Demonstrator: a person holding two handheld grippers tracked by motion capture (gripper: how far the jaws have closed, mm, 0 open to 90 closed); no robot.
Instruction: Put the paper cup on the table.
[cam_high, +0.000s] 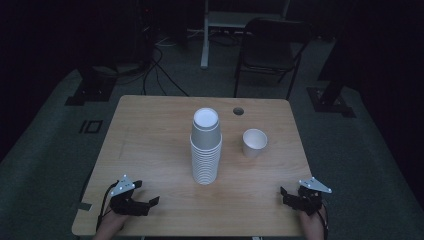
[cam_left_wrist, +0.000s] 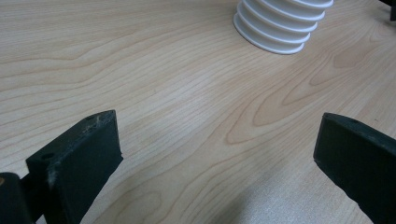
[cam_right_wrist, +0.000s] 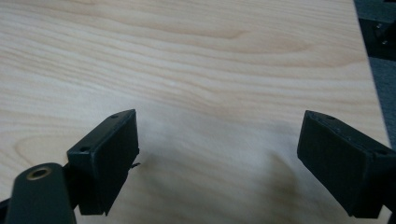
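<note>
High view: left tool (cam_high: 150, 202) sits at the counter's (cam_high: 150, 130) near left corner, jaws spread wide, holding nothing. Right tool (cam_high: 286, 194) at the near right corner, gaping just the same, empty too. Mid-counter, a tall stack of cups (cam_high: 205, 147) stands mouth-down; just right, a lone cup (cam_high: 254, 142) upright, nothing visible inside. Bare wood lies between tools and stack.

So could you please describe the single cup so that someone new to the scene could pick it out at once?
Start at the wooden table and find the tall stack of white cups near its middle. Just right of it, apart from it, stands the single cup. Unlike the stacked cups, it stands alone with its mouth up; the stack is upside down.
</note>
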